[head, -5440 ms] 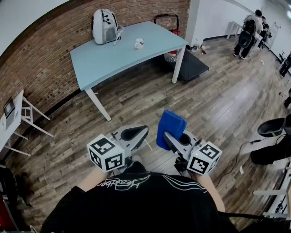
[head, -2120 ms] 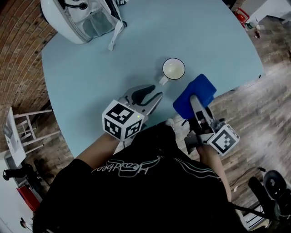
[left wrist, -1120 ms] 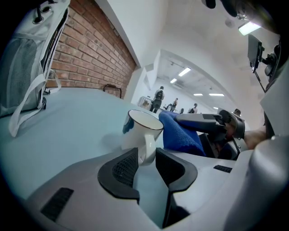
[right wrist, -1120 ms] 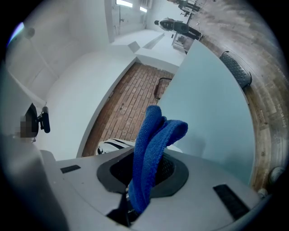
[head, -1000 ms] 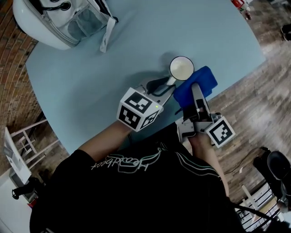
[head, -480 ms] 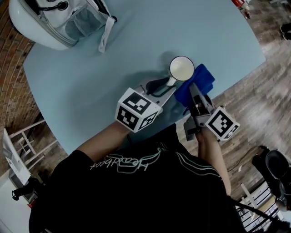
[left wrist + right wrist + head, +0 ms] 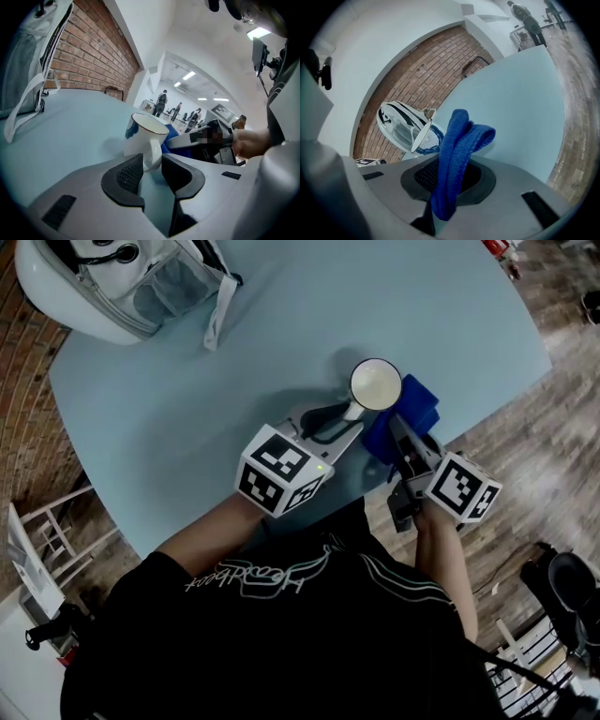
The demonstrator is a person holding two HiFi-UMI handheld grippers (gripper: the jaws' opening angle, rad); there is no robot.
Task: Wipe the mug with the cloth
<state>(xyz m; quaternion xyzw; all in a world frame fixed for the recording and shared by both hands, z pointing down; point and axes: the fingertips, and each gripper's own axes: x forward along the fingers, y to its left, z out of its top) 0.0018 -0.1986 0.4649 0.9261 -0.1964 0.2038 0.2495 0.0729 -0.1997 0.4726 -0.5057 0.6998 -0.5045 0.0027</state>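
- Near the front edge of the table (image 7: 187,399), the mug (image 7: 375,385) stands upright, and the left gripper (image 7: 339,418) is clenched on its handle. Only that thin loop is pinched, so a hard sideways rub could twist the mug in the pads or tip it.
- The right gripper (image 7: 398,427) is clamped on the blue cloth (image 7: 417,409), whose free end lies against the side of the mug away from the handle. The jaws hold one narrow fold, so if the cloth drags on the mug it could pull out.
- The two grippers sit close together on either side of the mug. A wide wiping stroke could knock one against the other, or against the rim.
- The floor (image 7: 525,446) begins just past the table edge beside the cloth. If the mug came loose and slid that way, it could go over.
- The white backpack (image 7: 103,287) lies well apart and looks unlikely to interfere.
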